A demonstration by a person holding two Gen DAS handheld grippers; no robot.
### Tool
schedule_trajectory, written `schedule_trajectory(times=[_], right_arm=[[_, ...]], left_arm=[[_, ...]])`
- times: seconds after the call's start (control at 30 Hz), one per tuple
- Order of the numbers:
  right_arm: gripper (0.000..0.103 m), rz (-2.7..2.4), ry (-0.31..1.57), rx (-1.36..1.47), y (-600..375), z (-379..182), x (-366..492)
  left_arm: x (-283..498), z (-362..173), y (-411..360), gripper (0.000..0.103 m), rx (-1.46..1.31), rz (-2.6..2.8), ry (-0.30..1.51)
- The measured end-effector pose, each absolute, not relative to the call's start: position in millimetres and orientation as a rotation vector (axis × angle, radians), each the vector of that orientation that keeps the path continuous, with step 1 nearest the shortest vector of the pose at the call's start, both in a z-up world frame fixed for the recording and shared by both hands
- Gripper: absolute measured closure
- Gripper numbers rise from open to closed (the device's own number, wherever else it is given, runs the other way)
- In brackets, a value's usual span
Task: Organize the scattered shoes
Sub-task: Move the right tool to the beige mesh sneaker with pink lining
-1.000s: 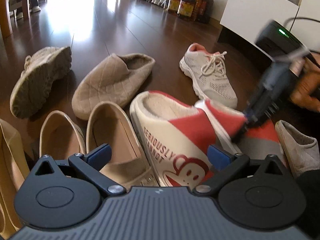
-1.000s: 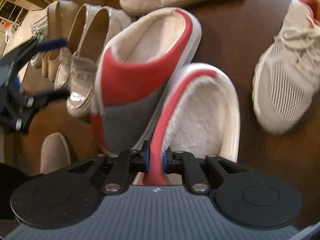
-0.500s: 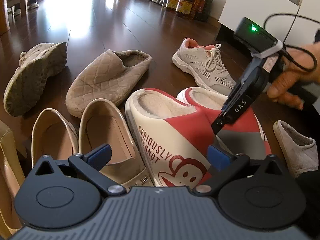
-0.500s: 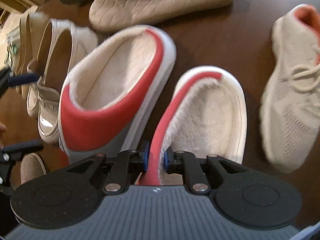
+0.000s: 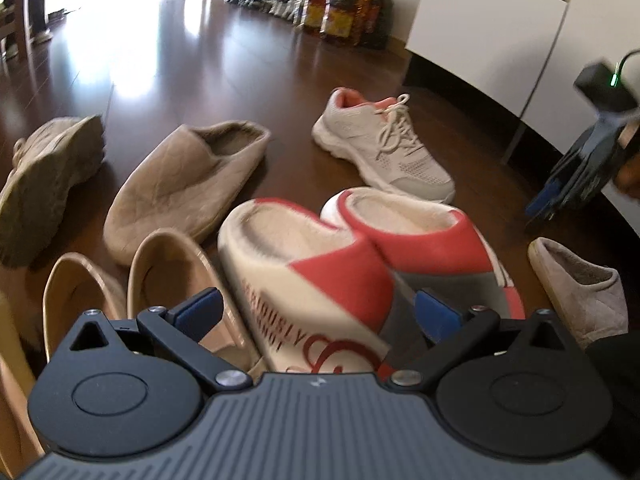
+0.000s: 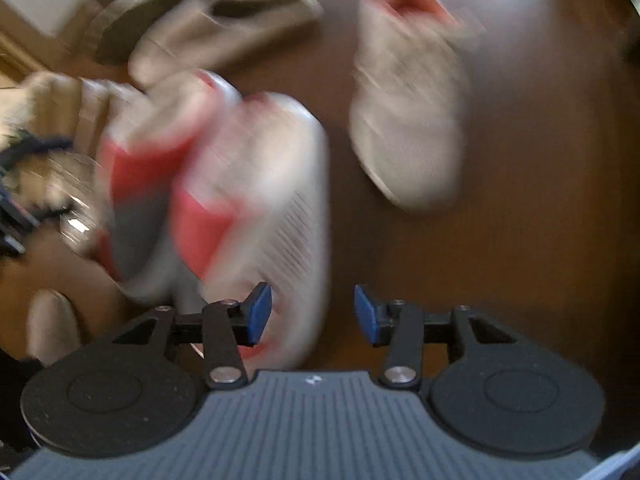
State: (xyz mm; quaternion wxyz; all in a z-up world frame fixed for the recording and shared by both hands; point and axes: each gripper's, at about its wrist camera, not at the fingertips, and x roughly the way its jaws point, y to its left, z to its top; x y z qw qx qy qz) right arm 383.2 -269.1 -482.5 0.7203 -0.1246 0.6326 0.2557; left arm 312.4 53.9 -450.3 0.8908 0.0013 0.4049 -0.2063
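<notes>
Two red, white and grey plush slippers lie side by side on the dark wood floor, the lettered one [image 5: 304,276] on the left and its mate [image 5: 420,236] on the right. My left gripper [image 5: 318,312] hangs open over the lettered slipper, whose toe lies between the wide jaws without being pressed. In the left wrist view my right gripper [image 5: 560,196] is off to the right, clear of the shoes. In its own blurred view the right gripper [image 6: 313,312] has its jaws opening. The slipper pair [image 6: 224,184] lies below and to the left, and nothing is clamped.
A white sneaker [image 5: 384,152] lies beyond the pair, a beige quilted slipper [image 5: 188,184] and a tipped tan sneaker [image 5: 44,184] to the left. Two beige flats [image 5: 168,280] sit near left, a grey slipper [image 5: 580,284] near right. A white cabinet [image 5: 480,20] and bottles [image 5: 348,12] stand behind.
My right gripper let go of the right red slipper's rim, opened, and swung away to the right. That slipper now rests flat beside its mate. The left gripper barely moved.
</notes>
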Motion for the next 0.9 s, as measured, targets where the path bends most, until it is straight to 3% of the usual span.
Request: schedule_trajectory(times=[0.2,0.3,0.43,0.53,0.8,0.9], right_arm=[[0.064,0.713,1.319,-0.421,-231.7,-538.7,387.7],[0.079,0.782,1.346,-0.315,-221.7,-539.8,388.8],[0.081,0.782,1.326,-0.417,-208.6,-531.6,383.2],[0.067,0.727,1.32,-0.345,-231.9,-515.7,393.8],[0.063,0.69,1.121,-0.547,-239.7,-481.0,467.9],[0.047,0.75,1.012,-0.614,-213.6,-473.9,501.0]], left_arm=[[310.6,-443.6,50.1,0.0,0.027,-0.429,0.837],[307.0,-446.0,48.6,0.0,0.026,-0.425,0.844],[306.6,-446.1,47.1,0.0,0.026,-0.428,0.841],[311.1,-444.6,47.9,0.0,0.033,-0.428,0.829],[326.7,-440.8,50.2,0.0,0.056,-0.422,0.8],[326.9,-440.9,51.7,0.0,0.051,-0.416,0.801]])
